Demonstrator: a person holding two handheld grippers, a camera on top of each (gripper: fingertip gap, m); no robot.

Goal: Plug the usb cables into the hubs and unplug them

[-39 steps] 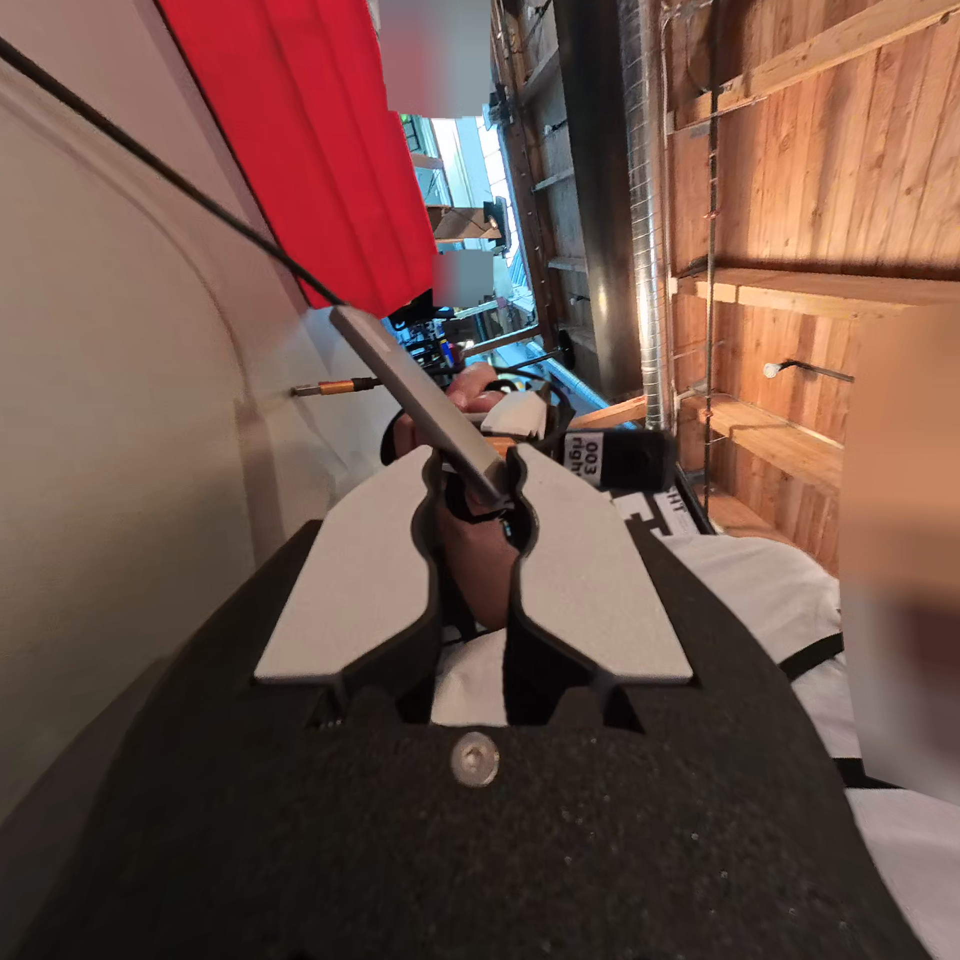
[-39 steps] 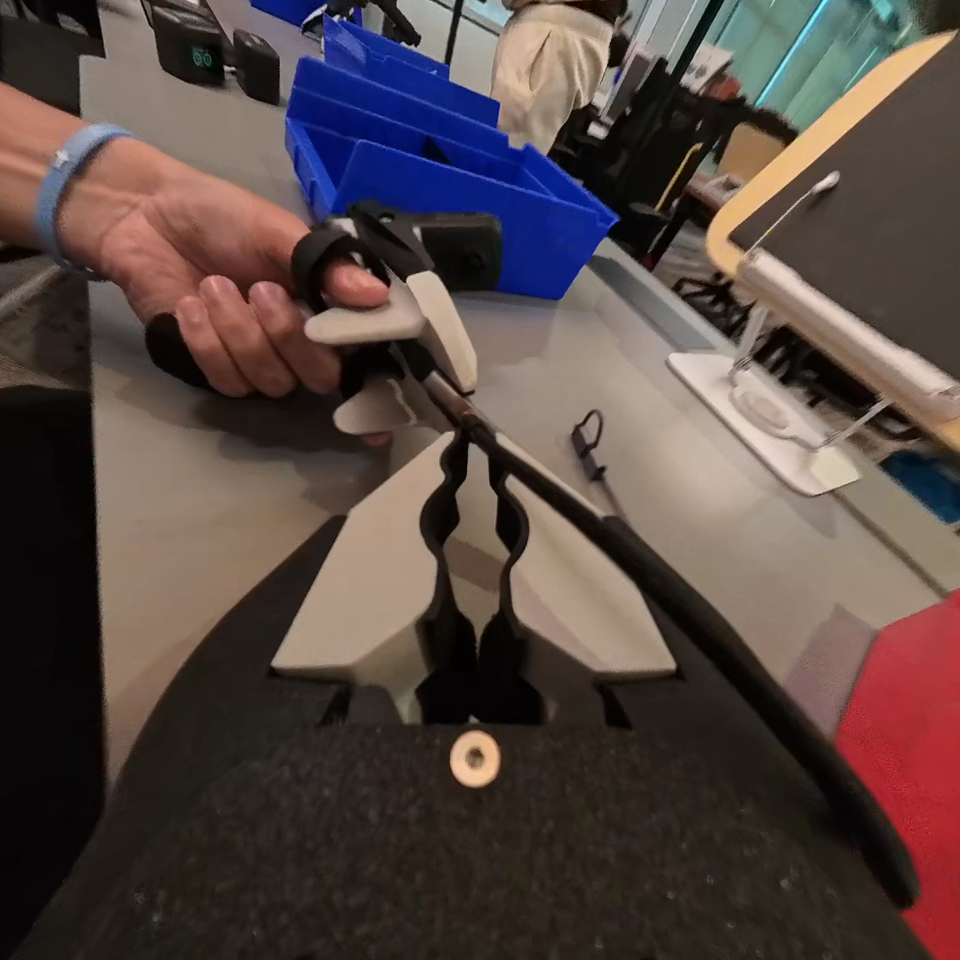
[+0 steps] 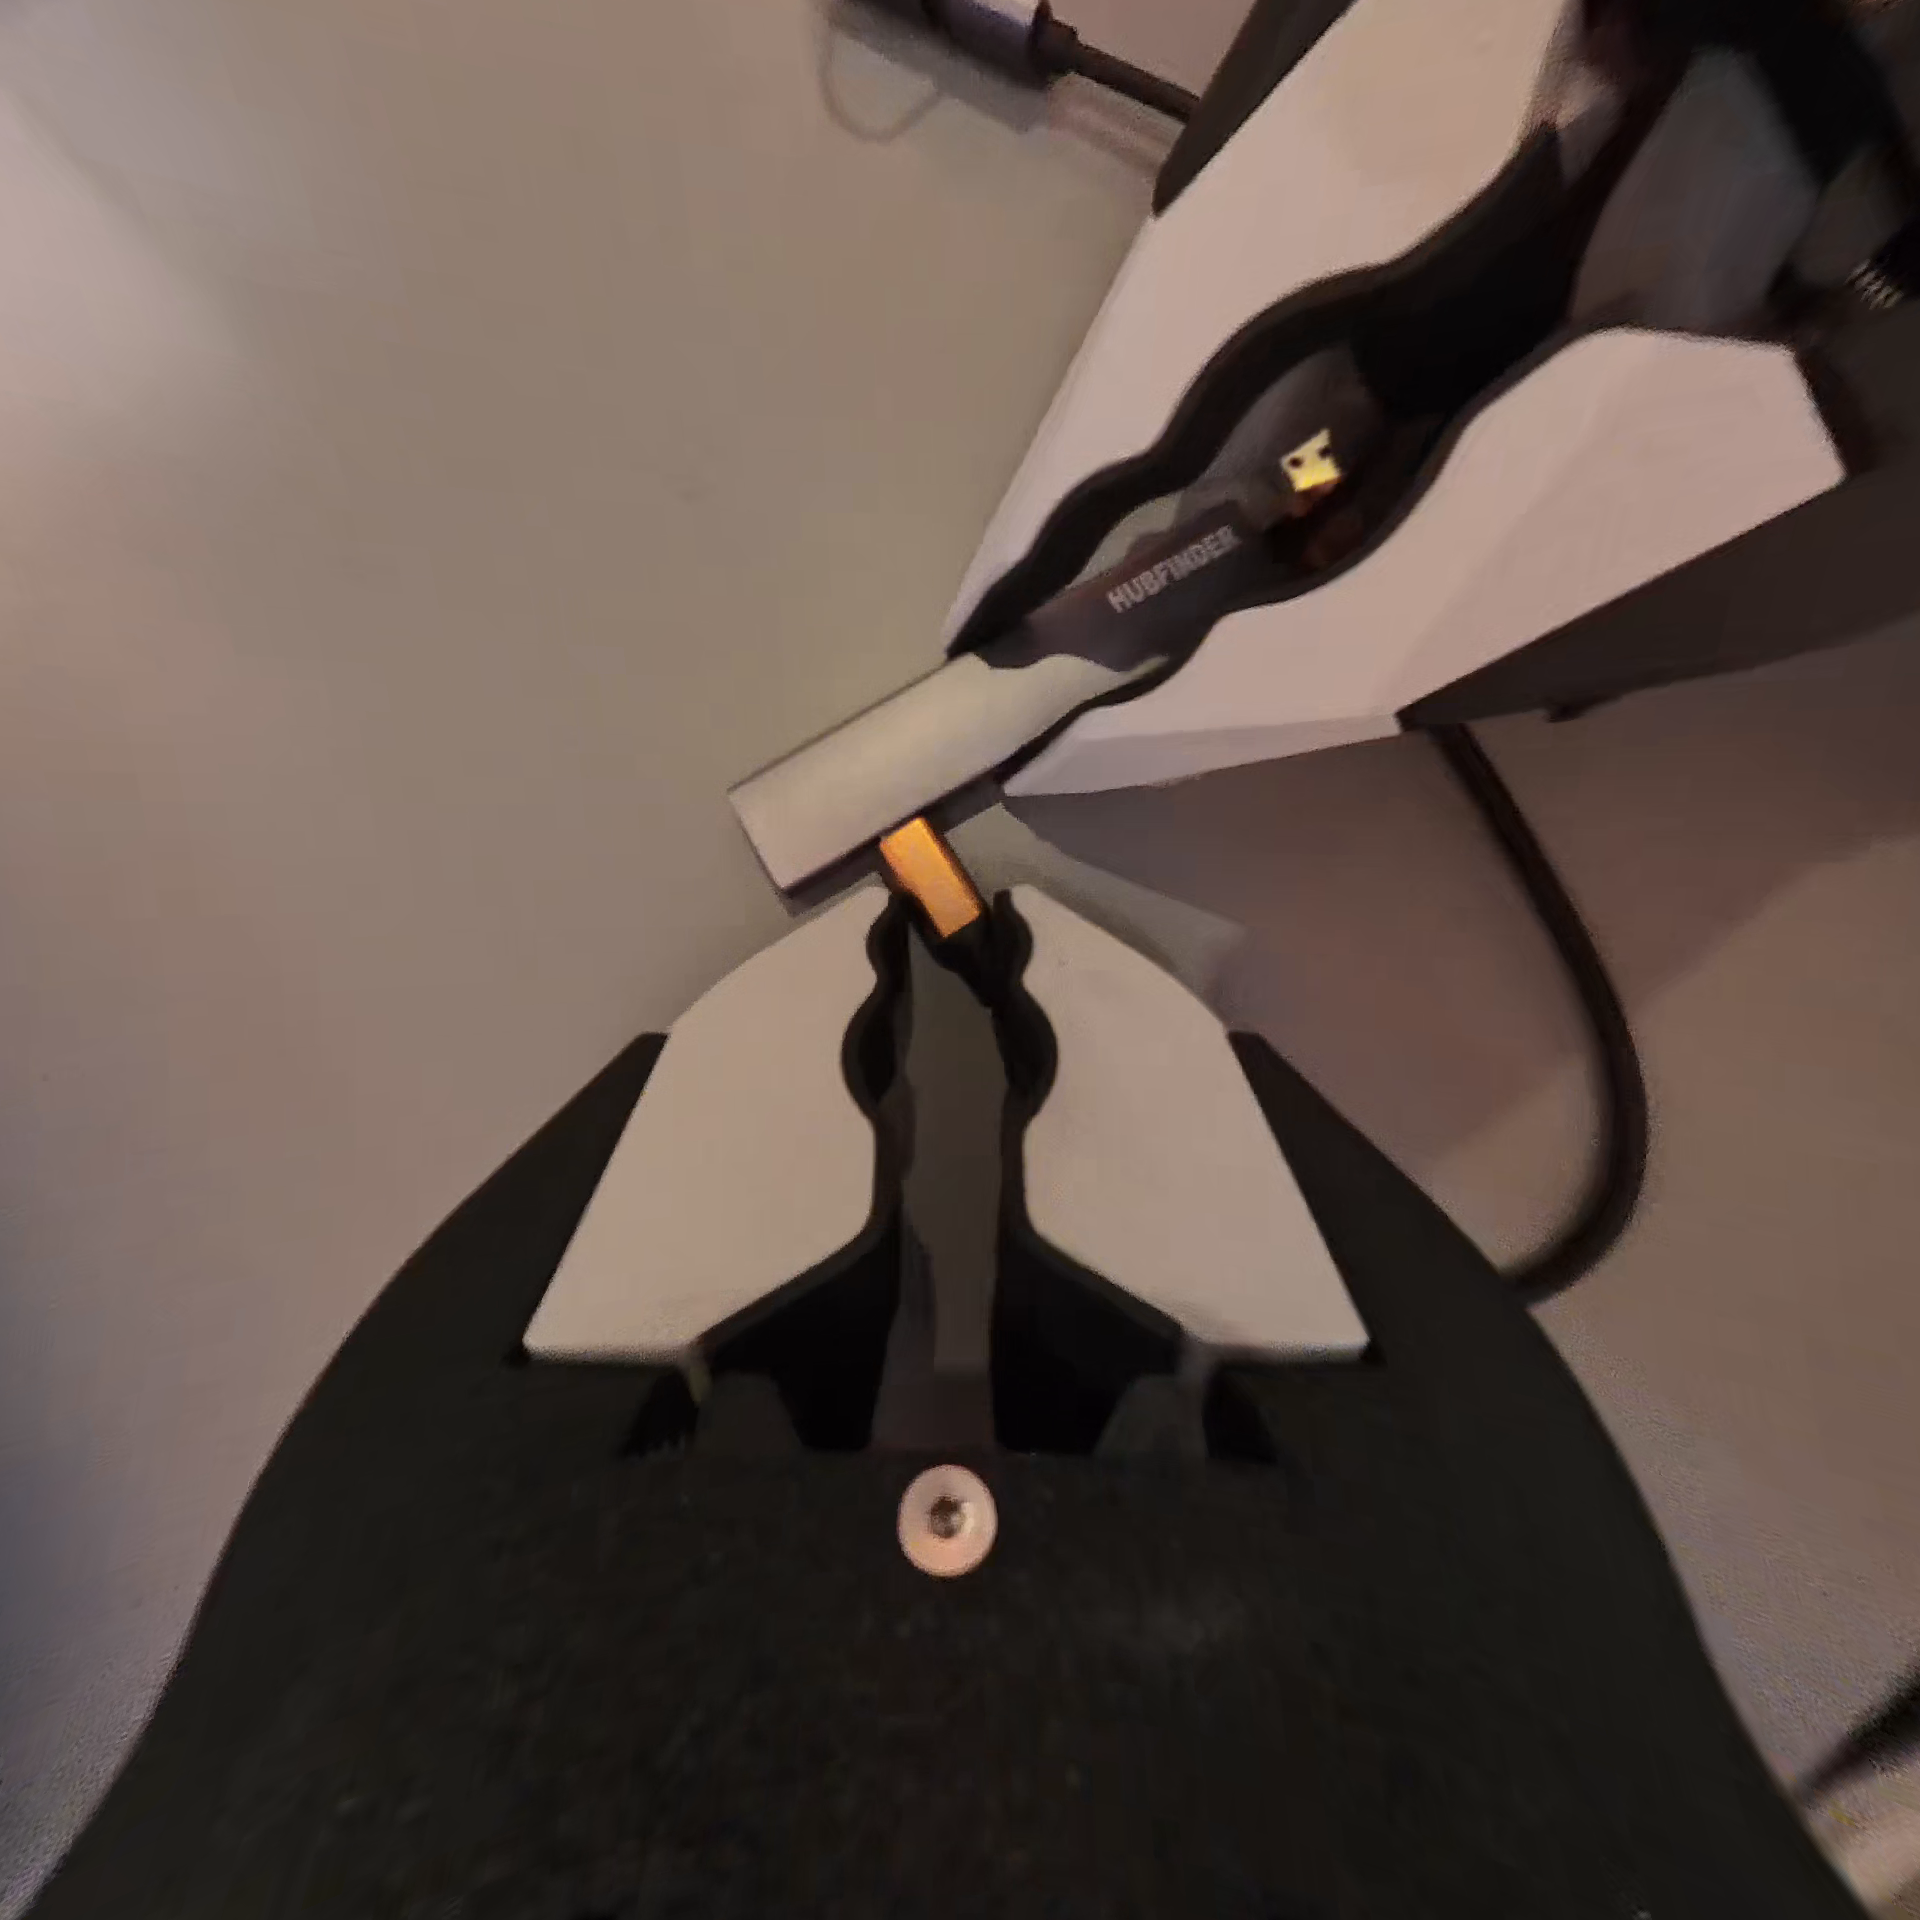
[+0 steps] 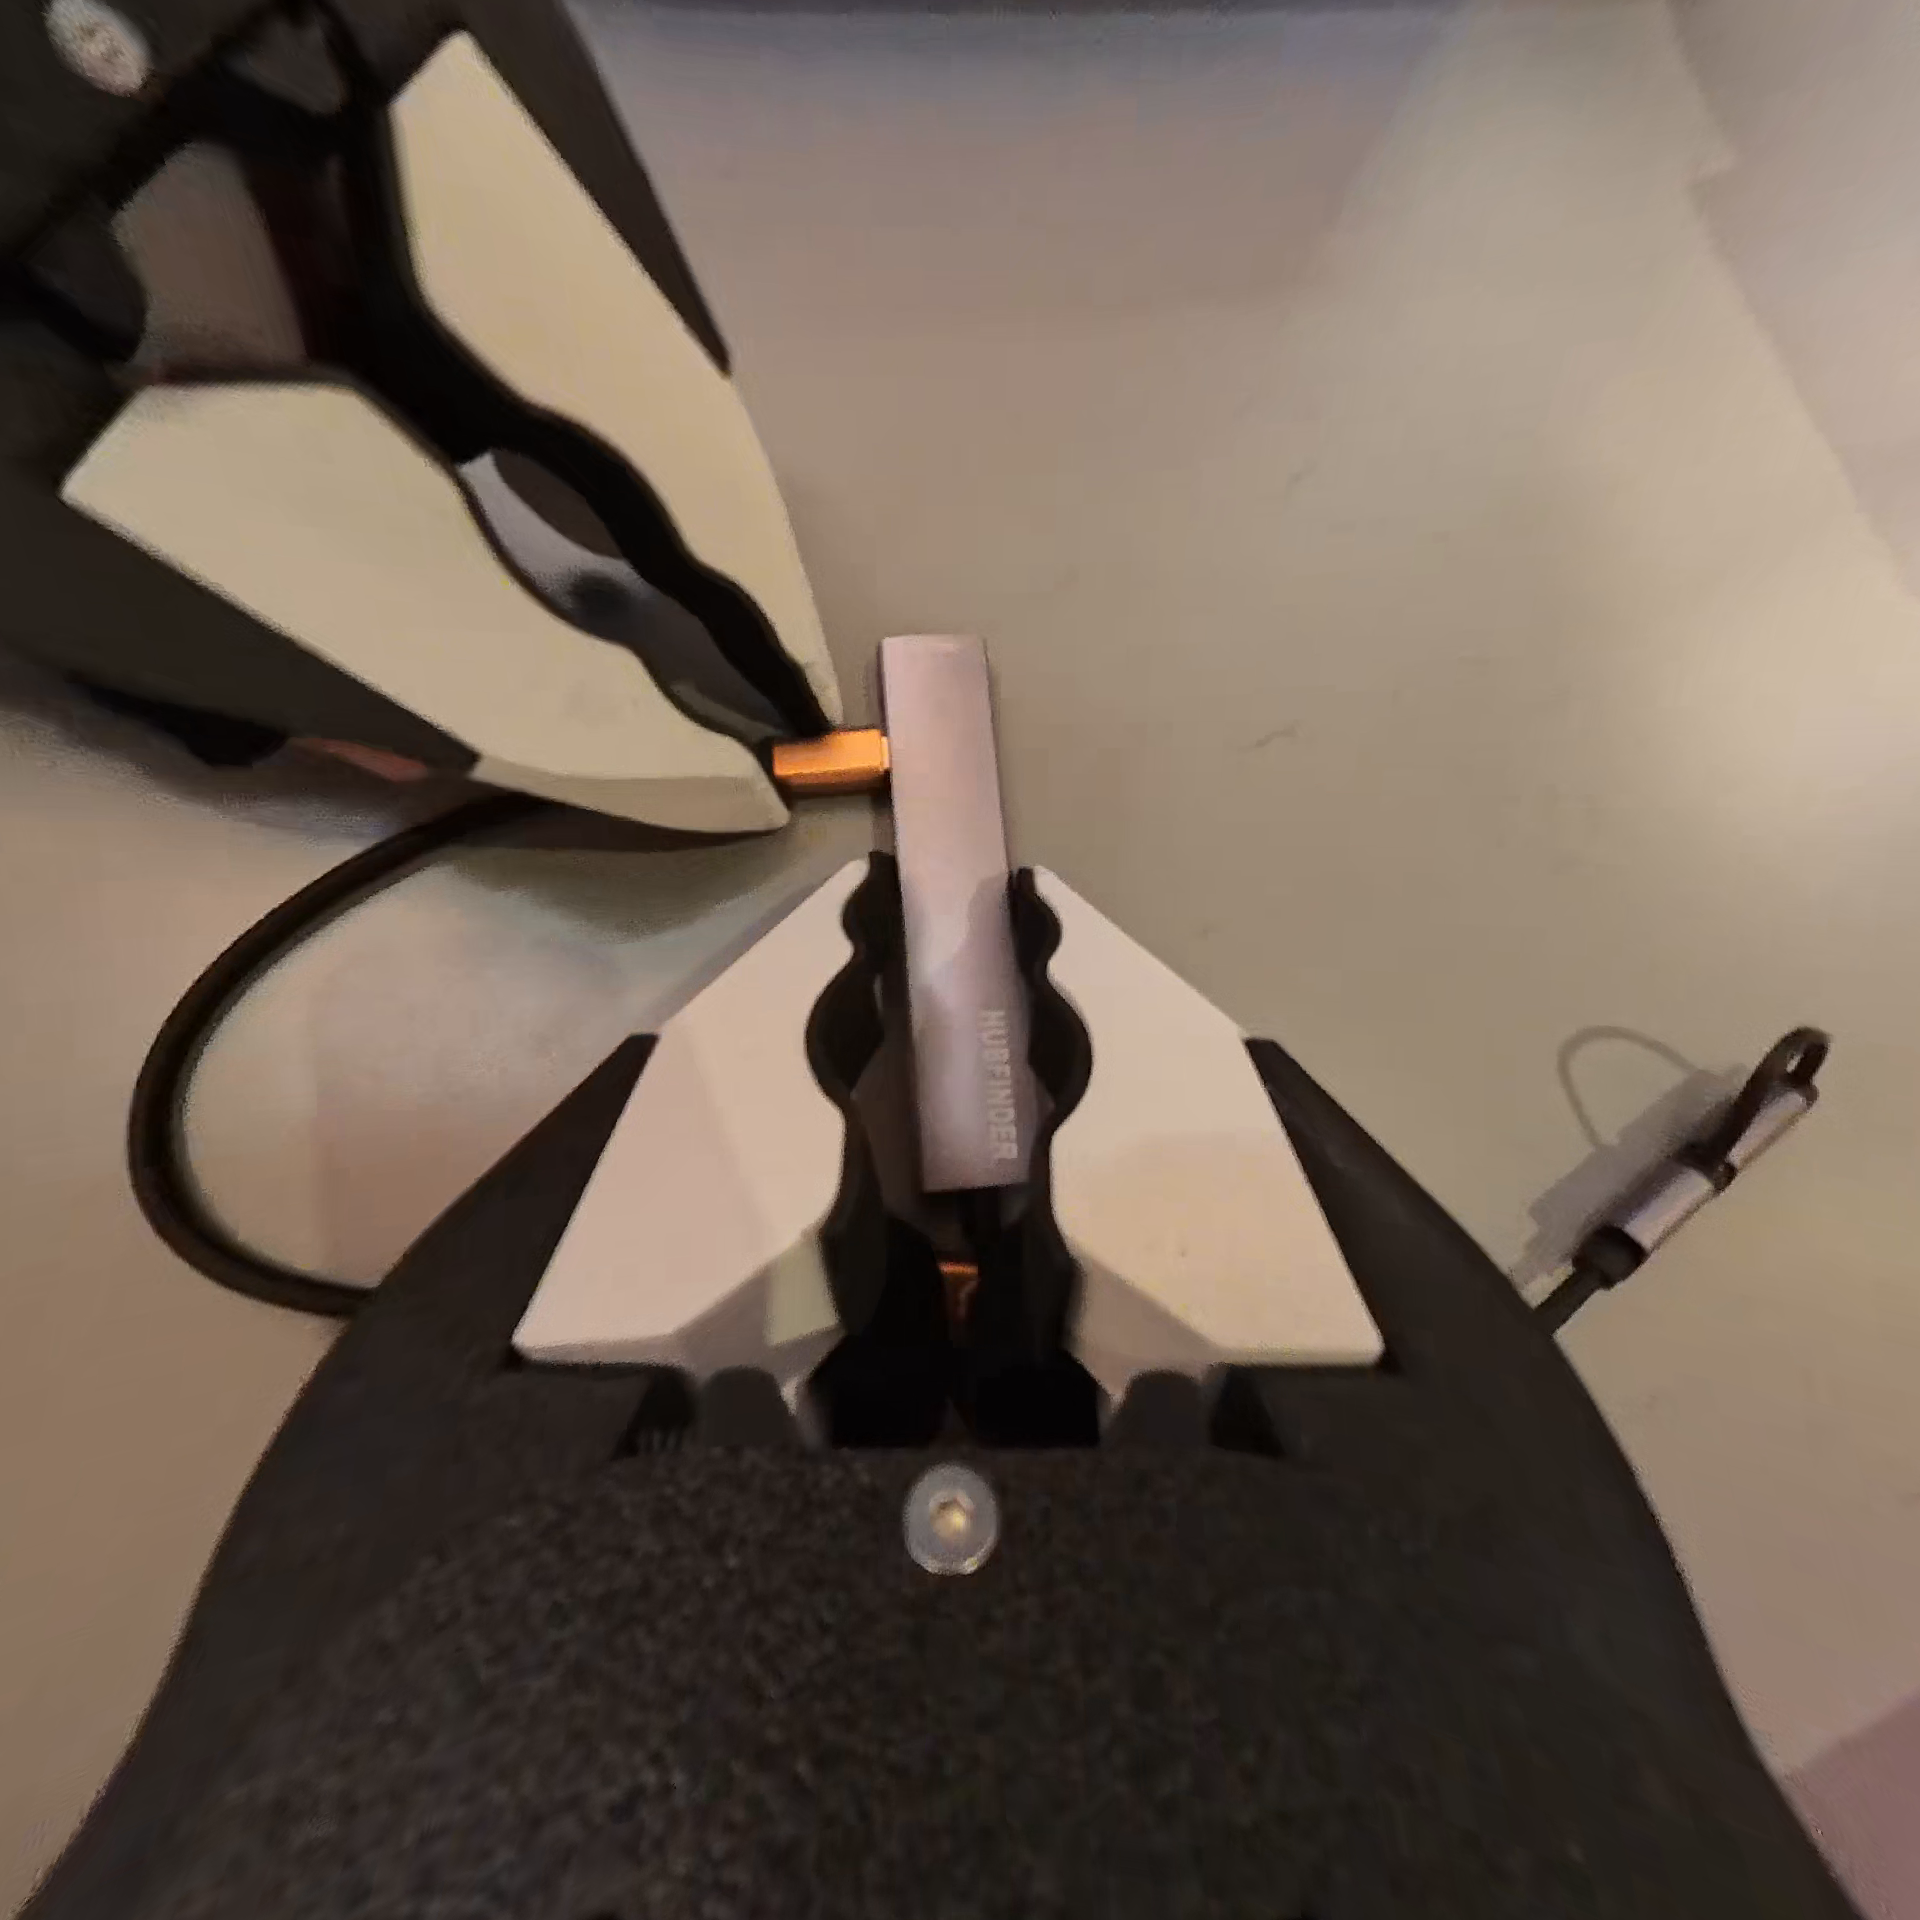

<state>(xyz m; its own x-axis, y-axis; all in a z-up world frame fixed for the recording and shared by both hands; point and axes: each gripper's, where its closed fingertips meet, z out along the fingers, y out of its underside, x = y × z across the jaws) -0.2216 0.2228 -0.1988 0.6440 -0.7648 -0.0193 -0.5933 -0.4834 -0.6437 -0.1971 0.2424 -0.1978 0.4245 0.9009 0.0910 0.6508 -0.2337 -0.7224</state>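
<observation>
A slim grey hub (image 4: 940,790) is clamped lengthwise in my right gripper (image 4: 945,878), which is shut on it low over the table. An orange-shelled USB plug (image 4: 826,764) enters the hub's left side near its far end, with no bare metal showing. My left gripper (image 3: 940,914) is shut on that orange plug (image 3: 928,878). From there the hub (image 3: 883,748) lies crosswise just beyond its fingertips, held by the right gripper (image 3: 1013,707). The left gripper also shows in the right wrist view (image 4: 805,758). The plug's black cable (image 4: 208,1039) loops to the left.
A second grey connector (image 4: 1662,1195) on a dark cable lies on the pale table (image 4: 1351,520) to the right, with a thin loop and small cap beside it. It also shows at the top of the left wrist view (image 3: 997,21). The black cable (image 3: 1600,1039) curves right of my left gripper. Only a small space, under 4 cm, lies between the two pairs of fingers.
Earlier the left gripper held the hub up facing the room, and the right held the black cable. Now both are low over the table, left on the orange plug, right on the hub.
</observation>
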